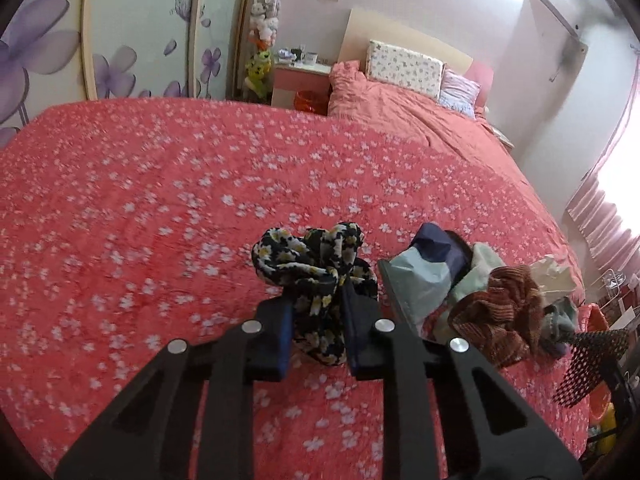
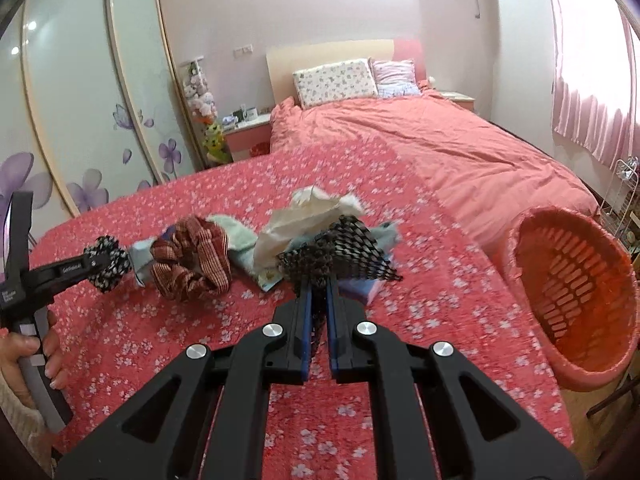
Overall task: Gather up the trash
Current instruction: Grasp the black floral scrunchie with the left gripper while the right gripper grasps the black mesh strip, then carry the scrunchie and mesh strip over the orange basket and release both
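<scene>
While both hand-held grippers pinch scraps, the pile lies on the bed.
Left hand-held gripper [image 1: 316,320] clamps a black floral scrunchie [image 1: 316,264]; right hand-held gripper [image 2: 318,316] squeezes black mesh netting [image 2: 340,248]. Beyond, trash pile [image 2: 304,220]; at 3 o'clock, orange basket [image 2: 576,280].

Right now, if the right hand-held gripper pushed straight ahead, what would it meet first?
Probably the crumpled paper in the trash pile just beyond the black mesh it grips; depth is unclear. The basket sits off to its right.
</scene>
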`<state>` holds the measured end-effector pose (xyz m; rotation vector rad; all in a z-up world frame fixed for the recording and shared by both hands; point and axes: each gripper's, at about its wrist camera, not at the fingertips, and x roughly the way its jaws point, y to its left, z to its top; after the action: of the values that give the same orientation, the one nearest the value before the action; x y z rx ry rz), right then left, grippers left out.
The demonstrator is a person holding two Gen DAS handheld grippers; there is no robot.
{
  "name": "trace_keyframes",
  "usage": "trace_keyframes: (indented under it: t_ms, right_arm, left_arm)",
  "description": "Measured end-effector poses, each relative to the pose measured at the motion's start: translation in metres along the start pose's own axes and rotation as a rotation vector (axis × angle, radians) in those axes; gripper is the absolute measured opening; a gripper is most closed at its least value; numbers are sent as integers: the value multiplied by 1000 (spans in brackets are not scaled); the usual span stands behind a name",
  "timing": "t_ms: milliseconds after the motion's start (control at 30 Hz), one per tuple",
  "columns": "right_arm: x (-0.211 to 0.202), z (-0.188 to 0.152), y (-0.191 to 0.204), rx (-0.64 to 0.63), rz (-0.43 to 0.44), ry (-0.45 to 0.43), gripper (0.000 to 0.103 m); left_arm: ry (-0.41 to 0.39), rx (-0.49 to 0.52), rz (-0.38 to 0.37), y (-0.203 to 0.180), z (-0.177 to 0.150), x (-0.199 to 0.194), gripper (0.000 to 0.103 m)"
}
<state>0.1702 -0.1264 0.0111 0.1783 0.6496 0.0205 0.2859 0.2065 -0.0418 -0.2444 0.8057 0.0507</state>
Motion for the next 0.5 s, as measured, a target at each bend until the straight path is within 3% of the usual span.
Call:
trace_keyframes:
  t_ms: [233,500]
  right_arm:
    - [-28,9,-20,33,-15,-70,7]
    - [-58,13,-53,66,-45,-132,7]
  left_arm:
    - [-58,19,-32,-8,0,-46,20]
    - [-89,118,-139,-68,-14,-89,20]
